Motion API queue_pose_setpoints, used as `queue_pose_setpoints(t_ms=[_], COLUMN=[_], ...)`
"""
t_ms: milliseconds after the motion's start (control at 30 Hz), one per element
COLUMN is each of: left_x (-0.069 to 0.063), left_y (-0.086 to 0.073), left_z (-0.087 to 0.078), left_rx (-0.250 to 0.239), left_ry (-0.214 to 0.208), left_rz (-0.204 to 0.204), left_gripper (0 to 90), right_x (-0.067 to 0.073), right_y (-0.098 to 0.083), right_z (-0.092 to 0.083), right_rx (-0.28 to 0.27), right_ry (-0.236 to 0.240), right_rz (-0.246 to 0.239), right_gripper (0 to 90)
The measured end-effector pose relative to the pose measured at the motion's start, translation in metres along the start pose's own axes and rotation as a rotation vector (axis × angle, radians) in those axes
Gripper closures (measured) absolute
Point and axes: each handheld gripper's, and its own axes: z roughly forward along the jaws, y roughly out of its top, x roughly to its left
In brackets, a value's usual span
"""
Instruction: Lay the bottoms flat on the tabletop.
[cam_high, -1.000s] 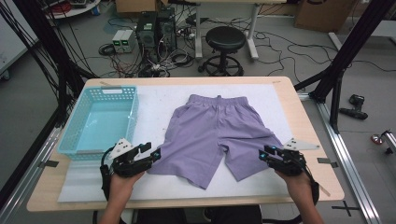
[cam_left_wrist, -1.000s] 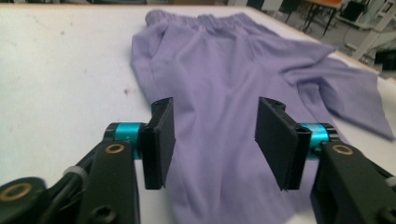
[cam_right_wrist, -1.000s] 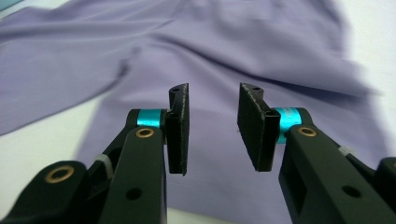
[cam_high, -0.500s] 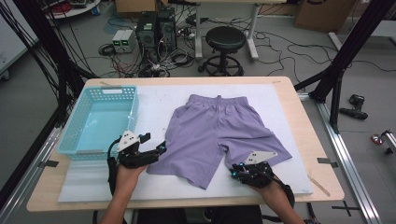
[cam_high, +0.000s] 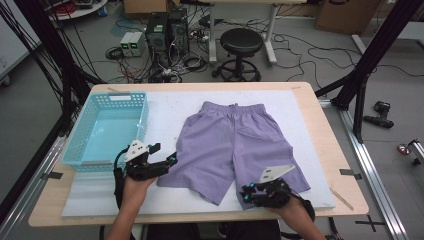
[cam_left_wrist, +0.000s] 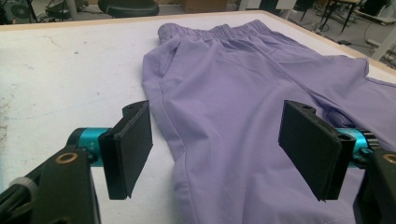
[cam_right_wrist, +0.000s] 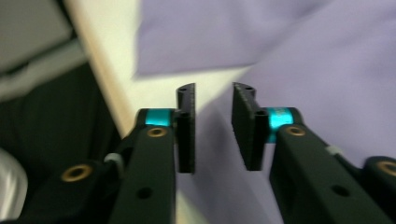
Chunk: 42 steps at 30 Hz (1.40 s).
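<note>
A pair of purple shorts (cam_high: 235, 140) lies flat on the white mat (cam_high: 170, 110), waistband at the far side. My left gripper (cam_high: 164, 154) rests at the outer edge of the left leg. In the left gripper view its jaws have just been opening and stand wide, with the shorts' side seam (cam_left_wrist: 177, 140) lying between the left gripper (cam_left_wrist: 217, 109) pads, untouched. My right gripper (cam_high: 246, 192) hovers at the near hem of the right leg. Its jaws have just been opening to a narrow gap; in the blurred right gripper view (cam_right_wrist: 213, 93) the pads press on nothing, with the shorts (cam_right_wrist: 327, 56) and mat beneath.
A light blue plastic basket (cam_high: 80, 132) stands on the table's left side, just beyond my left hand. The wooden table edge (cam_high: 200, 220) runs close under both hands. A black stool (cam_high: 241, 42) and cables sit on the floor behind the table.
My right gripper has moved left and nearer the front edge, from the right leg's outer hem to its near hem. The left gripper's jaws stand wider; that hand barely shifted.
</note>
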Motion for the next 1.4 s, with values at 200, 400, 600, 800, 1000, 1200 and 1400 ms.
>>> queue_pose_setpoints(t_ms=[200, 400, 600, 800, 1000, 1200, 1400], left_x=[0.003, 0.002, -0.003, 0.000, 0.002, 0.001, -0.005], left_y=[-0.003, -0.015, -0.029, -0.029, -0.034, -0.038, -0.041], left_z=[-0.001, 0.000, -0.005, -0.010, -0.008, 0.000, -0.014], left_rx=[0.012, 0.101, 0.144, 0.155, 0.217, 0.315, 0.353], left_ry=[0.003, 0.009, -0.003, 0.012, 0.003, 0.045, 0.001], left_rz=[-0.001, -0.015, -0.001, -0.005, -0.007, 0.023, 0.079], left_gripper=[25.9, 41.8, 45.6, 39.5, 31.8, 44.9, 88.2], right_x=[-0.050, -0.066, -0.050, -0.035, -0.044, -0.062, -0.058], right_y=[-0.030, -0.072, -0.093, -0.106, -0.097, -0.089, -0.093], right_z=[-0.071, -0.097, -0.106, -0.120, -0.114, -0.099, -0.104], right_rx=[-0.173, -0.055, 0.017, -0.026, -0.090, -0.039, -0.011], right_ry=[-0.416, -0.568, -0.572, -0.555, -0.543, -0.515, -0.494], right_rz=[0.241, 0.330, 0.298, 0.294, 0.307, 0.337, 0.309], right_gripper=[64.1, 66.2, 90.0, 86.7, 57.0, 64.2, 89.5])
